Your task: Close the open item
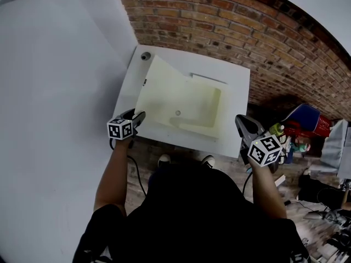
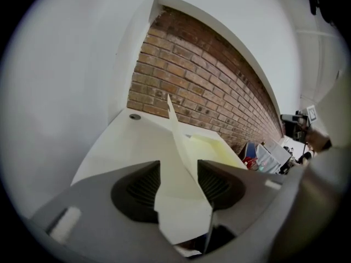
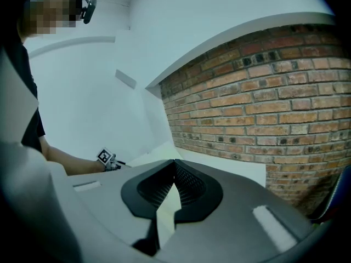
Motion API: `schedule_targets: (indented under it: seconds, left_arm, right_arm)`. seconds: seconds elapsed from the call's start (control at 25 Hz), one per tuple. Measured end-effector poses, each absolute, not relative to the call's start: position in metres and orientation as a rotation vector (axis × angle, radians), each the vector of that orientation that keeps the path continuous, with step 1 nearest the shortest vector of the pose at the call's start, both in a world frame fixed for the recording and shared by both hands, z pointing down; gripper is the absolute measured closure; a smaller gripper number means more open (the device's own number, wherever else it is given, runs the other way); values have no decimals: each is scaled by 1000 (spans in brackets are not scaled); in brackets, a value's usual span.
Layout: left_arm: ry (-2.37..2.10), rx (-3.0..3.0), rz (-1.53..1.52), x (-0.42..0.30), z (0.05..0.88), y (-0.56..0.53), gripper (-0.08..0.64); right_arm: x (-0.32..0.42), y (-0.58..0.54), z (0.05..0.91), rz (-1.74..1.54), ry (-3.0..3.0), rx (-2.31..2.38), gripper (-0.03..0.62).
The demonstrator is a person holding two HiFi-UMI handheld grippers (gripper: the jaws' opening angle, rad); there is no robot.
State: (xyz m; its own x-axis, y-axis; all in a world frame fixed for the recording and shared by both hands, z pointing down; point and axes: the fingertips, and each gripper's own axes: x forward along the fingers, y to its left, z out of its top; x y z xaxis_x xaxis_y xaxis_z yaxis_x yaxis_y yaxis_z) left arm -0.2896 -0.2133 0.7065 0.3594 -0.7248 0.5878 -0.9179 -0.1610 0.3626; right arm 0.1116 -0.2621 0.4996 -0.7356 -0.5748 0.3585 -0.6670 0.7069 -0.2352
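A pale cream box point(image 1: 181, 106) lies open on the white table point(image 1: 236, 92). Its thin lid flap point(image 2: 174, 130) stands up on the box's left side, and the box's inside point(image 2: 211, 147) shows to the right of it. My left gripper point(image 1: 140, 115) is at the flap's near left corner. In the left gripper view its jaws point(image 2: 178, 174) stand open with the flap's edge running between them, and the pads are not pressing on it. My right gripper point(image 1: 241, 122) hangs off the table's near right corner, shut with nothing in it point(image 3: 174, 163).
A small dark round fitting point(image 1: 145, 55) sits at the table's far left corner. A brick wall point(image 1: 230, 32) runs behind the table and a white wall point(image 1: 55, 92) is on the left. Red and blue clutter point(image 1: 304, 122) lies on the floor at right.
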Motion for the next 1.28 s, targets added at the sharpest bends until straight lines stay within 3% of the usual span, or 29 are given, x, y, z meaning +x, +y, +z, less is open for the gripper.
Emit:
schedule_targets:
  seconds: [0.32,0.48,1.28]
  left_arm:
    - [-1436,1956,409,-285,703,-217,481]
    - [-1435,1975,435,-277,696,-219,515]
    - [-1338,2205,507,-174,639,-241,545]
  right_arm:
    - [117,-255,508,541,-2642,1006,588]
    - [122,-251,510,553,-2641,1019,588]
    - [158,-227,535,627,-2589,1092,588]
